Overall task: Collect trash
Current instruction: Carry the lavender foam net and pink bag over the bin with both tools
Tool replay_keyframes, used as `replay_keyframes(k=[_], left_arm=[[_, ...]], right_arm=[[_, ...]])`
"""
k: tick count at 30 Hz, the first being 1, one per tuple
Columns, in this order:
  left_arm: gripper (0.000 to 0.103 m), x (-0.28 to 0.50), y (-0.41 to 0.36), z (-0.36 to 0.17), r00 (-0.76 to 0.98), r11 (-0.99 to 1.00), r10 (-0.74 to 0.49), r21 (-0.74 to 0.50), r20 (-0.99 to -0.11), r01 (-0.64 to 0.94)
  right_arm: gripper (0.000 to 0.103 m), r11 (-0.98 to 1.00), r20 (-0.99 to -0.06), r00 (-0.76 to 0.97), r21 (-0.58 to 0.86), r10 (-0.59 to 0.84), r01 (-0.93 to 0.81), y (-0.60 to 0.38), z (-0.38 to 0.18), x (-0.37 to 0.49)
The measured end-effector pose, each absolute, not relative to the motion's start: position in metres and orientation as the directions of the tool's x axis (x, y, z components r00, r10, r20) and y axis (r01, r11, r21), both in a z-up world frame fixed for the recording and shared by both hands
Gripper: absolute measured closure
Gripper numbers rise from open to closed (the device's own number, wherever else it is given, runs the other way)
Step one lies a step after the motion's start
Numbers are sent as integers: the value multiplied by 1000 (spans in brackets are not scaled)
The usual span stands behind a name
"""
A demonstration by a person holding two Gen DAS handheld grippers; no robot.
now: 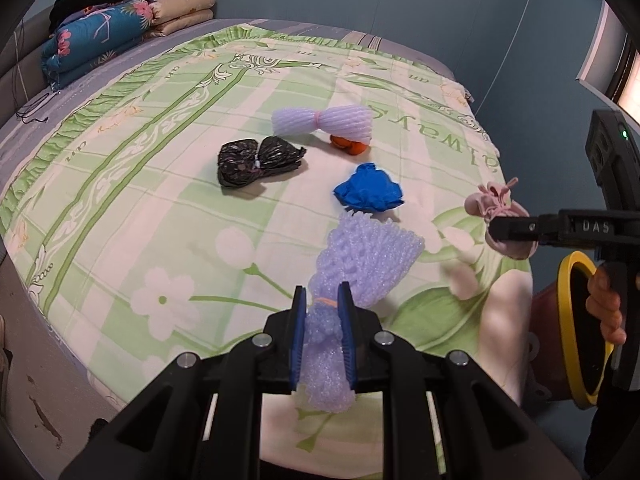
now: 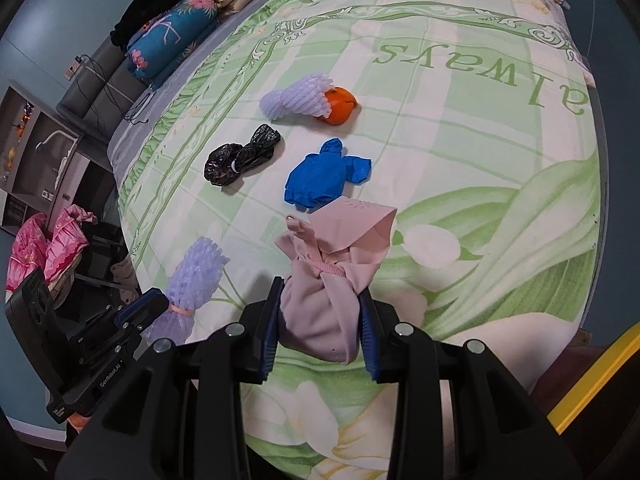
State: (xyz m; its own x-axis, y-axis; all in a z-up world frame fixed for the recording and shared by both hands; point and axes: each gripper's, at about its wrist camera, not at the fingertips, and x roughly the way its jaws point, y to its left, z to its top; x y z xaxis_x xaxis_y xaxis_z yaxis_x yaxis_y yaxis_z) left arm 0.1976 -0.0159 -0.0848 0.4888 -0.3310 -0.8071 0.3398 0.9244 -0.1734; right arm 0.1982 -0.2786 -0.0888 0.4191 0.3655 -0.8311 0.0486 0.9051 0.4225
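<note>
My left gripper (image 1: 323,300) is shut on a lilac foam fruit net (image 1: 360,260) tied with an orange band, held above the bed; it also shows in the right wrist view (image 2: 188,284). My right gripper (image 2: 320,292) is shut on a pink cloth bundle (image 2: 328,280), seen in the left wrist view (image 1: 496,208) at the right. On the bed lie a blue crumpled bag (image 1: 368,188) (image 2: 320,180), a black tied bag (image 1: 256,160) (image 2: 240,156), a second foam net (image 1: 324,120) (image 2: 296,98) and an orange peel (image 1: 348,144) (image 2: 340,106).
The green flowered sheet (image 1: 160,200) covers the bed. Folded quilts (image 1: 92,40) are stacked at the head. A bin with a yellow rim (image 1: 568,328) stands at the bed's right side. A pink bag (image 2: 44,248) and shelves sit left of the bed.
</note>
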Motion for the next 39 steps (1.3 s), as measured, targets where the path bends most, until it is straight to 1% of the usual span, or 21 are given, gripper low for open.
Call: replay_keyframes(k=[11, 19, 29, 39], left_arm=[[88, 185, -52, -72, 481, 896, -385, -195, -787, 398], [88, 173, -84, -62, 465, 866, -426, -201, -776, 459], [88, 159, -125, -50, 437, 821, -470, -199, -767, 534], [88, 142, -173, -40, 384, 742, -524, -186, -760, 644]], right_arm=[[71, 895, -807, 471, 439, 356, 75, -311, -74, 166], [71, 897, -791, 521, 431, 321, 101, -338, -58, 138], [71, 881, -782, 564, 434, 265, 187, -386, -51, 104], [71, 861, -781, 593, 426, 196, 277, -425, -41, 70]])
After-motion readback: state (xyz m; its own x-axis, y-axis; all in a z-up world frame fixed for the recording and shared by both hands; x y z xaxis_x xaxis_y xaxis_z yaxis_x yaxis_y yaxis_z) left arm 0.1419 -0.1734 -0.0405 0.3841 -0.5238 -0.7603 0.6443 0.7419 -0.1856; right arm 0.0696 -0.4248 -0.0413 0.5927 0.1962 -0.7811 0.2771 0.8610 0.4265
